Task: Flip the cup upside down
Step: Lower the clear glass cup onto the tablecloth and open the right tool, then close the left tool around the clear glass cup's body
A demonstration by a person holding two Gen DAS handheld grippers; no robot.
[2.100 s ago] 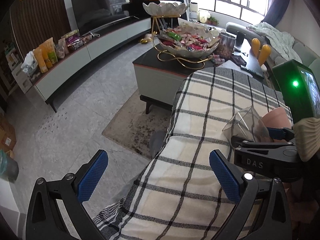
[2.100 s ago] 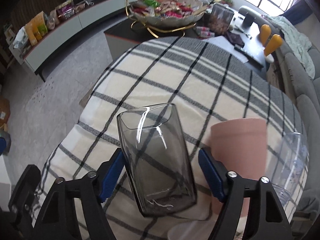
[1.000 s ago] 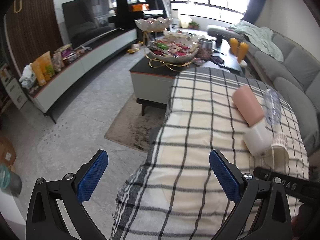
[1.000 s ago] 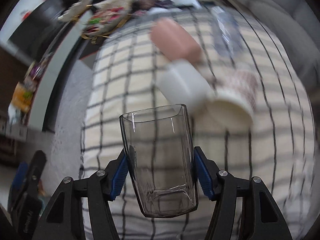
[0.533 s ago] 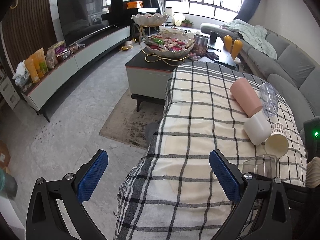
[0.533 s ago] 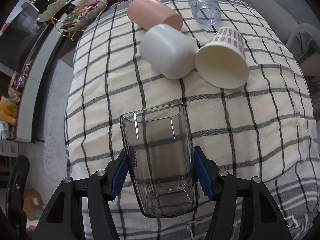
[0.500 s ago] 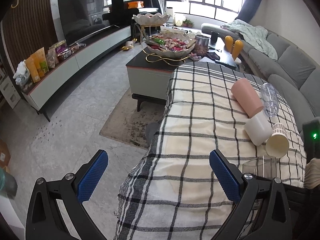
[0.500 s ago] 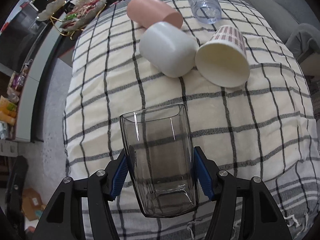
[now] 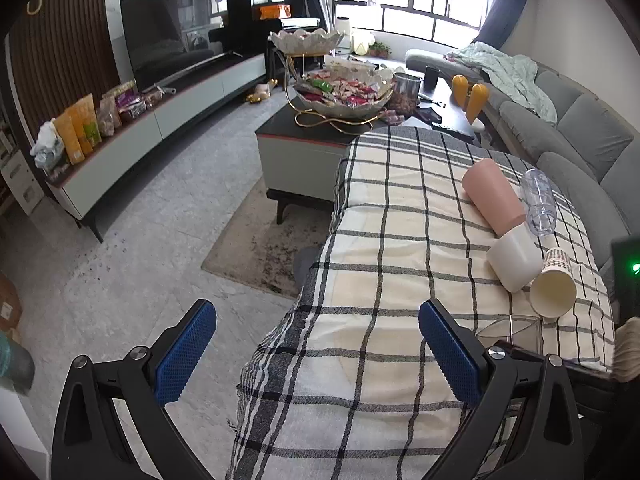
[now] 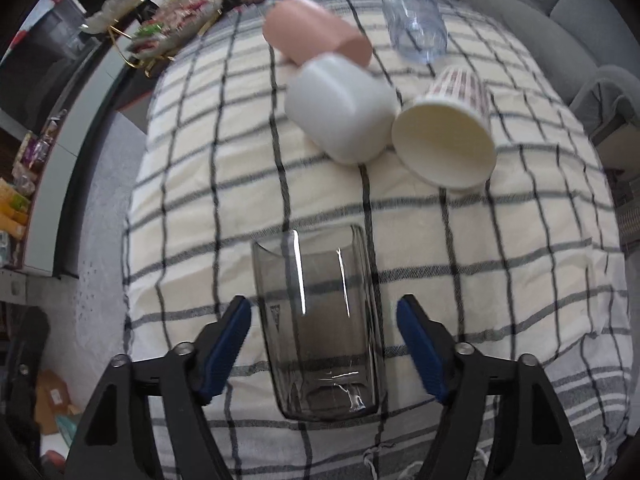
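Note:
A clear smoky glass cup (image 10: 320, 320) stands on the checked cloth (image 10: 224, 184) between the blue pads of my right gripper (image 10: 324, 344). The jaws have opened and both pads stand apart from the glass. Which end of the cup is down I cannot tell. The same glass shows at the right edge of the left wrist view (image 9: 512, 330). My left gripper (image 9: 316, 350) is open and empty, held over the cloth's near left edge and the floor.
A pink cup (image 10: 316, 34), a white cup (image 10: 340, 110), a paper cup (image 10: 448, 136) and a clear plastic cup (image 10: 416, 26) lie on their sides beyond the glass. A coffee table with a snack bowl (image 9: 340, 92) stands behind; a grey sofa (image 9: 580, 132) runs along the right.
My right gripper has opened and let go of the glass, which now stands on the cloth. The left gripper has barely moved.

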